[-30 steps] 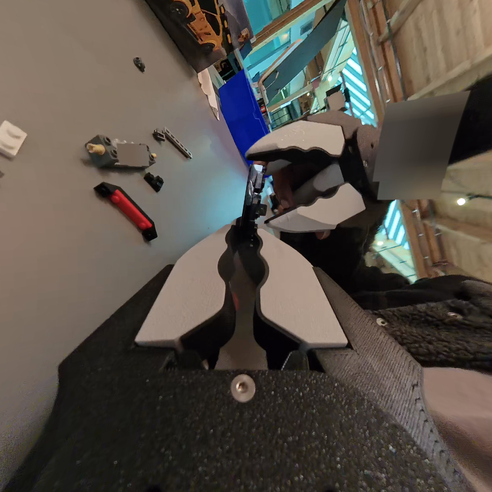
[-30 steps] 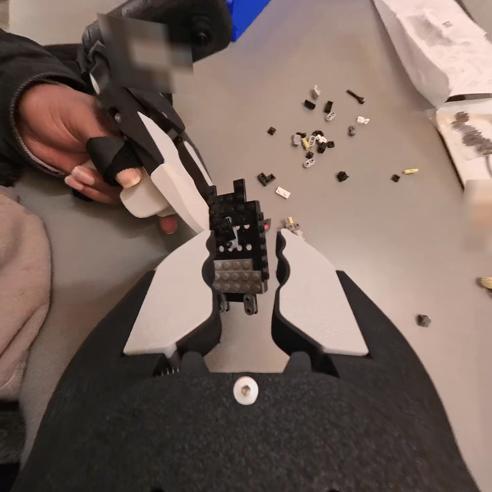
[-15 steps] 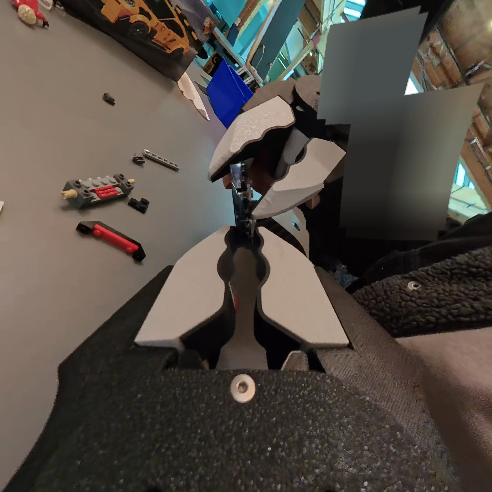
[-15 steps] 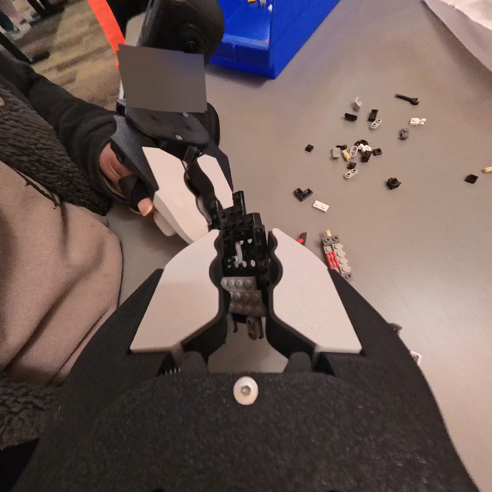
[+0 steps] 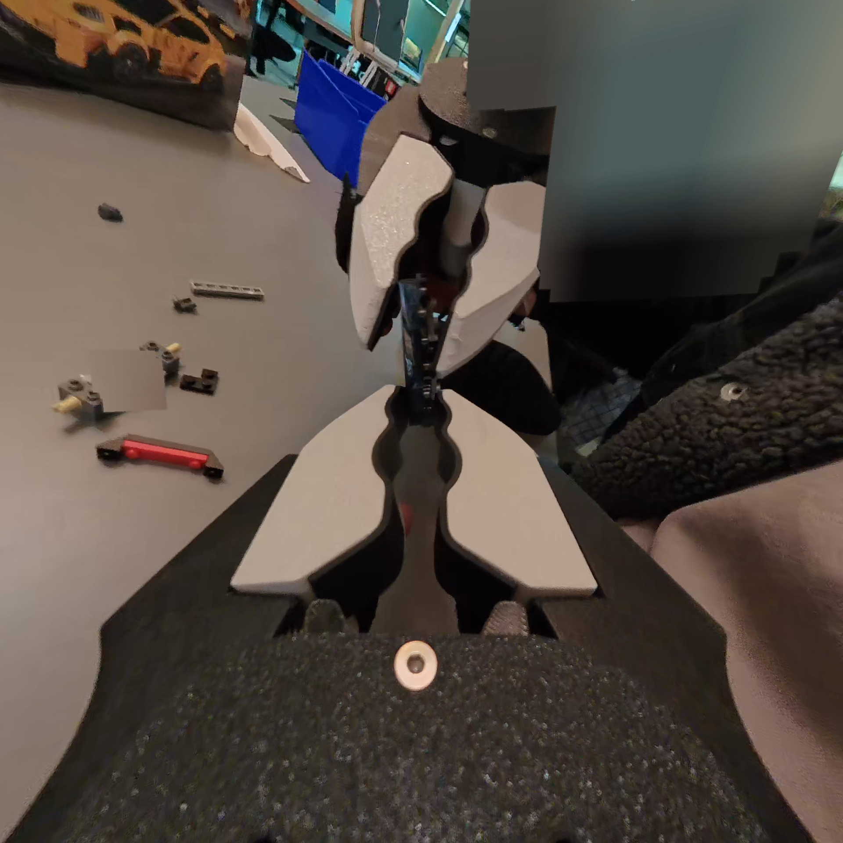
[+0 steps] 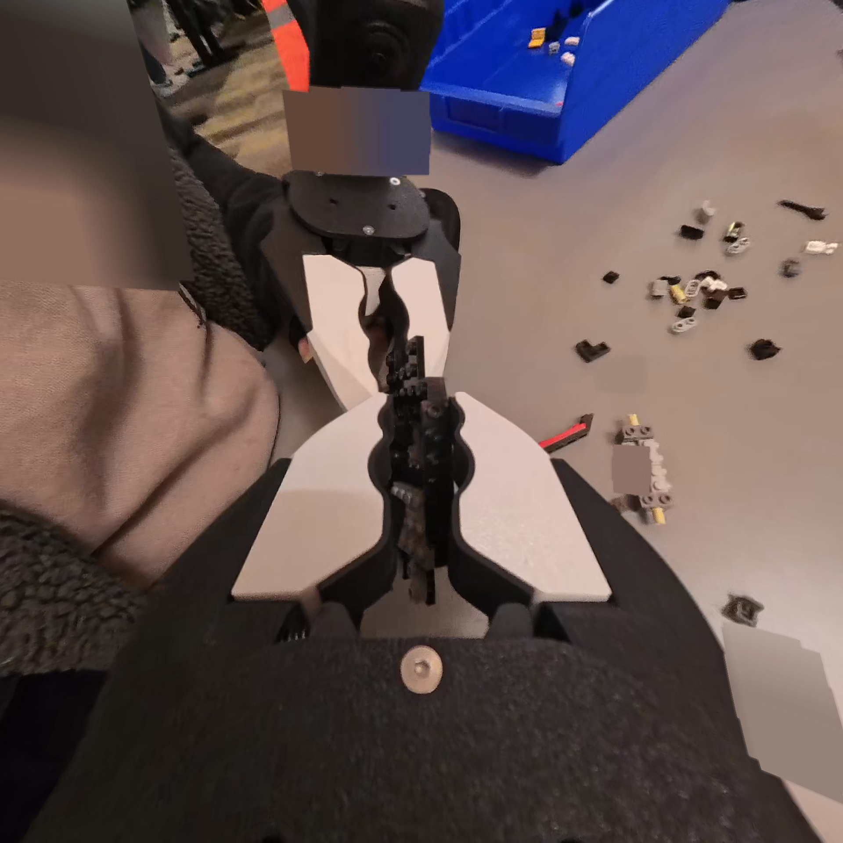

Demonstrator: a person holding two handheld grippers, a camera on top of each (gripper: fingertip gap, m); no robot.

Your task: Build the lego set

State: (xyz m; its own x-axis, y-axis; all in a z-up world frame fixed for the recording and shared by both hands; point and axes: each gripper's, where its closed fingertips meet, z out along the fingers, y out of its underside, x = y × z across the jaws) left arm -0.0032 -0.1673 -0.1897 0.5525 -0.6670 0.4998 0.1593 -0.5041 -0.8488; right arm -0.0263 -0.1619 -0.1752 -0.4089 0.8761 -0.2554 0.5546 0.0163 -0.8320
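Both grippers meet nose to nose above the grey table (image 5: pixel 137 570), sharing one black lego assembly (image 6: pixel 417 460) between them. The right gripper (image 6: pixel 417 401) is clamped on it, the piece standing on edge in the gap between its white fingers (image 6: pixel 515 502), with a grey studded plate at the lower end. The left gripper (image 5: pixel 417 397) pinches the far tip of the same assembly (image 5: pixel 419 346), its fingers nearly together around that thin edge. The assembly is held up in the air, clear of the table.

To the left gripper's side the table has open room, broken only by a red-and-black bar (image 5: pixel 159 451), a grey block with tan pegs (image 5: pixel 82 397), a small black bracket (image 5: pixel 199 381) and a thin grey strip (image 5: pixel 226 289), all well apart from the fingers. A blue bin (image 6: pixel 570 82) sits at the far edge, with the set's box (image 5: pixel 114 54) beside it. On the right gripper's side, a scatter of small loose pieces (image 6: pixel 698 292) lies well off. A person's sleeve (image 6: pixel 114 410) crowds the near edge, just beside the grippers.
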